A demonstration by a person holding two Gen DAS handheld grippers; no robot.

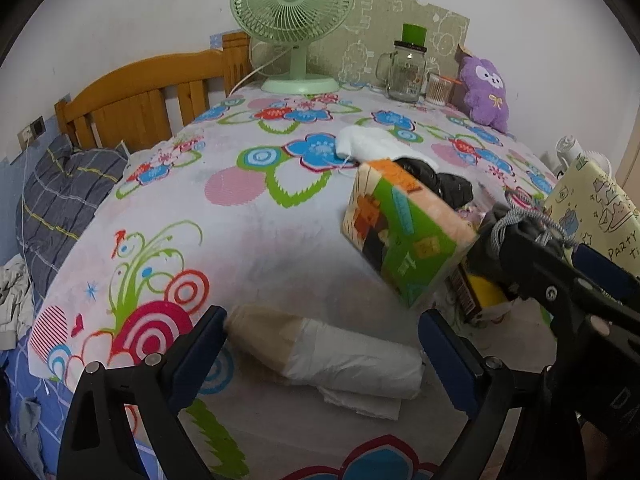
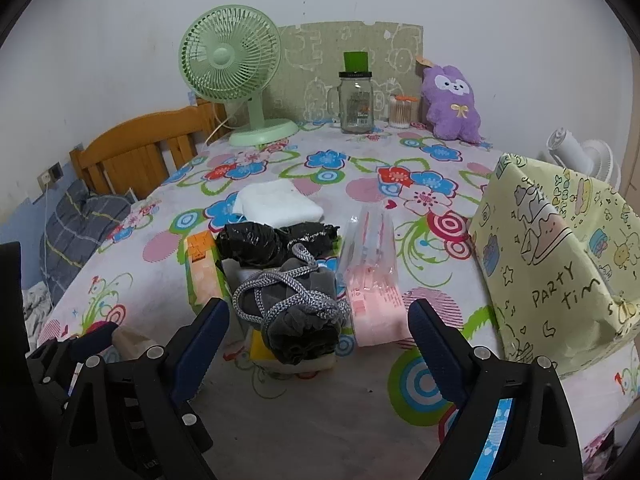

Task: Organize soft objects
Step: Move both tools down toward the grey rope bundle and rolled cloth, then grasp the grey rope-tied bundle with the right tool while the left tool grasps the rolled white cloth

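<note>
On the flowered tablecloth (image 1: 248, 216) my left gripper (image 1: 322, 354) is open around a beige-and-white rolled bag (image 1: 320, 346), not touching it. A green-and-orange tissue pack (image 1: 404, 232) stands tilted just beyond; it also shows in the right wrist view (image 2: 202, 268). My right gripper (image 2: 318, 340) is open, its tips either side of a dark grey cloth bundle with a grey cord (image 2: 298, 308). Black rolled bags (image 2: 272, 240), a folded white cloth (image 2: 278, 202) and a pink pack (image 2: 374, 284) lie around it. The right gripper (image 1: 560, 276) shows at the left view's right edge.
A yellow "party time" bag (image 2: 560, 256) stands at the right. At the back stand a green fan (image 2: 236, 80), a glass jar (image 2: 356, 100), a cotton-swab cup (image 2: 402, 112) and a purple plush (image 2: 452, 104). A wooden bed headboard (image 1: 140, 96) and bedding lie left.
</note>
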